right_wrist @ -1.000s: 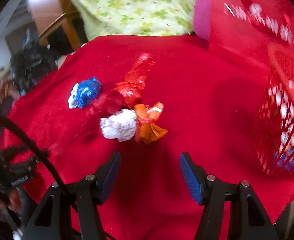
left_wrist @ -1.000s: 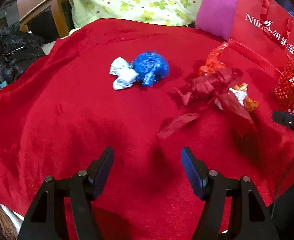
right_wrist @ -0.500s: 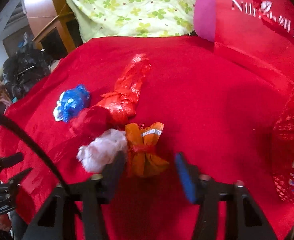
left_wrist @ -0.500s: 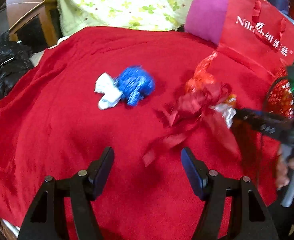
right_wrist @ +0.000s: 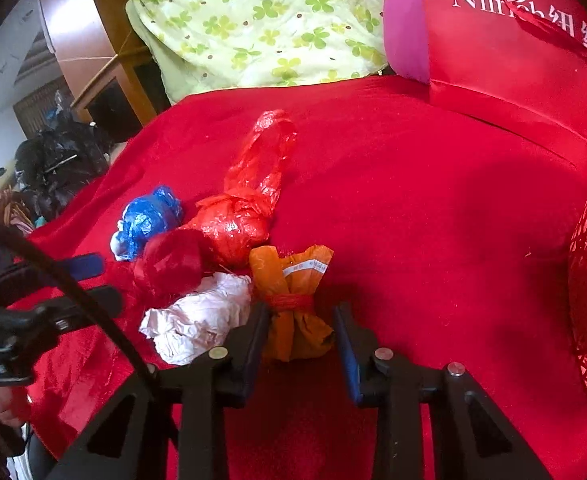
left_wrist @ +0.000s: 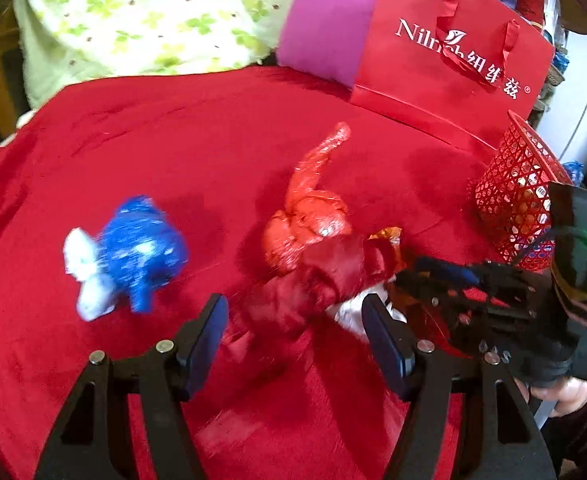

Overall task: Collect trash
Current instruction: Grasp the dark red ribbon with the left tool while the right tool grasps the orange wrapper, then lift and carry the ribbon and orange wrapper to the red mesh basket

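Knotted trash bags lie on a red cloth (left_wrist: 197,128). An orange bundle (right_wrist: 293,292) tied with red string sits between the pads of my right gripper (right_wrist: 299,340), whose jaws are closing and press both its sides. Beside it lie crumpled white paper (right_wrist: 201,316), a dark red bag (right_wrist: 169,264), a shiny red bag (right_wrist: 233,224) and a blue bag (right_wrist: 149,220). My left gripper (left_wrist: 297,332) is open just in front of the dark red bag (left_wrist: 313,280), with nothing gripped. The blue bag (left_wrist: 141,248) lies to its left. The right gripper (left_wrist: 425,276) shows at the right.
A red mesh basket (left_wrist: 513,184) stands at the cloth's right edge, with a red paper shopping bag (left_wrist: 445,52) and a pink cushion (left_wrist: 325,28) behind it. A green flowered quilt (left_wrist: 153,16) lies at the back. A person's hand (left_wrist: 565,396) holds the right gripper.
My left gripper swung right toward the red pile, so the blue bag slid left in its view. The right gripper came down over the orange bundle and its jaws closed around it.
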Action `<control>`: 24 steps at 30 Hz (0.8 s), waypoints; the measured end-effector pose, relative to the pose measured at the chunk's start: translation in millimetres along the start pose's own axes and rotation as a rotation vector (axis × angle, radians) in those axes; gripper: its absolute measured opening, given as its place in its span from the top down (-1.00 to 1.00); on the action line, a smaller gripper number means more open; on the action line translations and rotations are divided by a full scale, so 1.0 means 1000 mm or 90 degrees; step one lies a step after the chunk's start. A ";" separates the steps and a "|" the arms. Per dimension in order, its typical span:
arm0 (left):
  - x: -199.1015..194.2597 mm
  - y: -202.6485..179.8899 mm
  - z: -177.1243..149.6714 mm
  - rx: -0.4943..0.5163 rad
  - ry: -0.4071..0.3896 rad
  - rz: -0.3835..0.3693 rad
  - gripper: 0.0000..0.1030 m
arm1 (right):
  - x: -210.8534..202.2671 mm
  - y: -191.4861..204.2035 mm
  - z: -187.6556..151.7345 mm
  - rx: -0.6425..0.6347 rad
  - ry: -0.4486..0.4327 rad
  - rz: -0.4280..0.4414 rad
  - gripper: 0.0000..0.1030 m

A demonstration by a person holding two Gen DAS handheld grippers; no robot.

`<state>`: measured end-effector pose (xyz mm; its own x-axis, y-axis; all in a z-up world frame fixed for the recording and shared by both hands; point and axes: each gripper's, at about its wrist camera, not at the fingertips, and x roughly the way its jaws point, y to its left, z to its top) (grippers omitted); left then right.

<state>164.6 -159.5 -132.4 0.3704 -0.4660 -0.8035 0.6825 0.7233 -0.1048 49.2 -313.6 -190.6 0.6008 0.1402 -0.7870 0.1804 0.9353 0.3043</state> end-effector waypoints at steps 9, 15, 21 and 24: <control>0.015 0.013 -0.006 -0.031 0.012 -0.059 0.15 | -0.008 -0.006 -0.001 0.016 -0.023 0.010 0.32; 0.004 0.009 -0.010 -0.029 -0.016 -0.044 0.39 | -0.019 -0.002 -0.001 0.005 -0.059 0.009 0.33; -0.022 0.018 -0.021 -0.058 -0.062 -0.045 0.43 | -0.036 -0.002 -0.003 0.005 -0.093 0.019 0.33; -0.043 0.027 -0.025 -0.081 -0.084 -0.045 0.43 | -0.042 0.001 -0.006 -0.004 -0.093 0.014 0.33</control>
<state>151.3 -107.0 -115.3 0.4095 -0.5746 -0.7086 0.6275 0.7412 -0.2383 19.5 -316.3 -160.1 0.7118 0.1117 -0.6935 0.1621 0.9345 0.3169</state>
